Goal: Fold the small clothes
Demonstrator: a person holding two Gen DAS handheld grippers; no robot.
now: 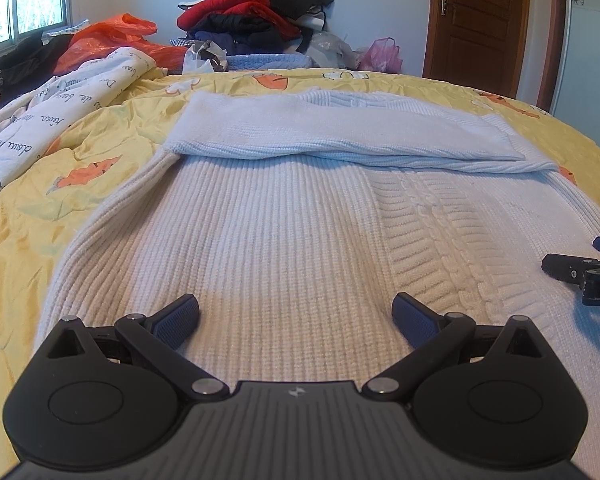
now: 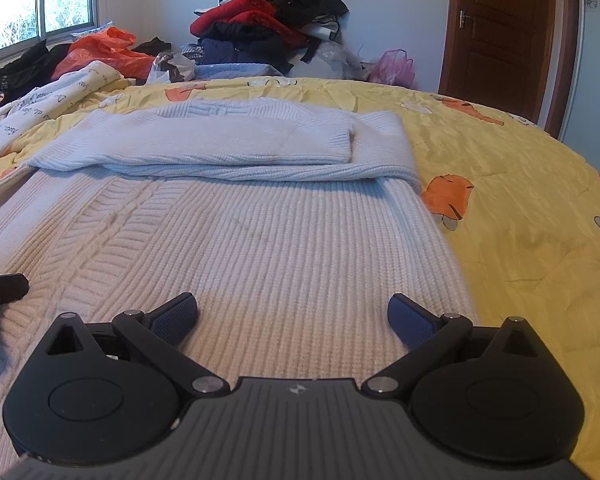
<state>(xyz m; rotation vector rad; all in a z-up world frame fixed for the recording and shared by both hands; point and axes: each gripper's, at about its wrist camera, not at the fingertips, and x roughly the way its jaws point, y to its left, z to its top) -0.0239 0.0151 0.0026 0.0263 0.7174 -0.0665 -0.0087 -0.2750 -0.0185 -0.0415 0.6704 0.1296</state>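
Note:
A white knitted sweater (image 1: 284,232) lies flat on the yellow bedspread (image 1: 100,148), its sleeves (image 1: 324,132) folded across the chest at the far end. My left gripper (image 1: 296,316) is open and empty, low over the sweater's near left part. My right gripper (image 2: 294,316) is open and empty over the sweater's (image 2: 260,232) near right part, close to its right edge. The folded sleeves (image 2: 228,140) also show in the right wrist view. Each gripper's tip shows at the edge of the other's view (image 1: 580,272) (image 2: 4,284).
A white quilt with writing (image 1: 60,116) lies bunched at the left. A pile of clothes (image 1: 256,12) and plastic bags (image 1: 116,40) stand beyond the bed's far edge. A wooden door (image 1: 480,20) is at the back right. Bare yellow bedspread (image 2: 520,208) lies right of the sweater.

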